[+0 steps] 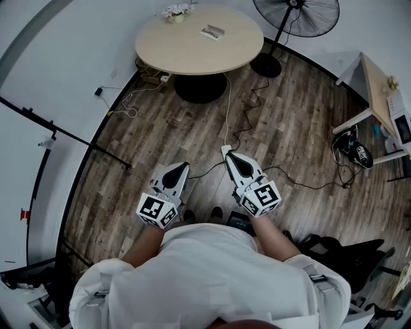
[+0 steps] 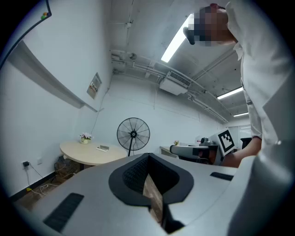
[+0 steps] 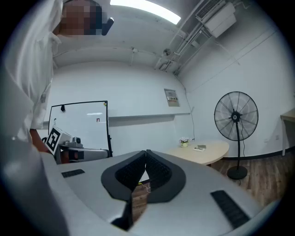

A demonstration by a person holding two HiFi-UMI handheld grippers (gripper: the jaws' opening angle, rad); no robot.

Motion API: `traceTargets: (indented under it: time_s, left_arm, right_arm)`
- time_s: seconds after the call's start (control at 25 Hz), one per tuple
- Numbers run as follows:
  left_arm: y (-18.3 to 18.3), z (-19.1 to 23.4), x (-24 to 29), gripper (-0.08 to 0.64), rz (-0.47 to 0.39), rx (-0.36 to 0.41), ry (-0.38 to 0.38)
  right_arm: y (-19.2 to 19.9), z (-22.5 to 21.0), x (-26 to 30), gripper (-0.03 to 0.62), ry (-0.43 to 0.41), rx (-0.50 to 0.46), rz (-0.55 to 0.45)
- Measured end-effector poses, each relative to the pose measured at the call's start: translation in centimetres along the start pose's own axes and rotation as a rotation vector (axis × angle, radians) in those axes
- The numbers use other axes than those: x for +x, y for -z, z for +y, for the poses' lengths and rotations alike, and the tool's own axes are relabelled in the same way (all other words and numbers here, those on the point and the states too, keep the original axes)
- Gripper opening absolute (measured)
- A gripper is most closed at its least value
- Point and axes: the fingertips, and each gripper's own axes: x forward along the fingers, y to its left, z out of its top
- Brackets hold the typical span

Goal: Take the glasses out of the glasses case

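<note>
A small grey glasses case [image 1: 211,31] lies on the round beige table [image 1: 186,54] at the far end of the room; whether it is open is too small to tell. It also shows as a small item in the left gripper view [image 2: 102,148] and the right gripper view [image 3: 200,148]. My left gripper [image 1: 182,168] and right gripper [image 1: 229,156] are held close to my body over the wooden floor, far from the table. Both are shut with nothing between the fingers [image 2: 148,156] [image 3: 145,153].
A pot of flowers [image 1: 175,12] stands on the table's far left. A black pedestal fan [image 1: 297,16] stands right of the table. Cables [image 1: 234,132] run across the floor. A desk [image 1: 379,96] is at right, a black rail [image 1: 61,133] at left.
</note>
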Motion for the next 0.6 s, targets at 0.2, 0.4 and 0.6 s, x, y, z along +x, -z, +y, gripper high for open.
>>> traceTargets:
  time_s: [0.2,0.4,0.6]
  left_arm:
    - [-0.8,1.3,-1.6,0.012,-0.020,0.015,-0.022]
    - [-0.6,1.2,-3.0,0.012,-0.044,0.003,-0.034]
    - [-0.7,0.5,-3.7,0.012,-0.053,-0.004,-0.030]
  right_arm:
    - [-1.8,2.1,-0.4,0.023,-0.002,-0.039,-0.022]
    - [-1.9,2.8,-2.1,0.023,0.023,-0.054,-0.018]
    - [-2.3,2.2,-4.1,0.026,-0.008,-0.014,-0.070]
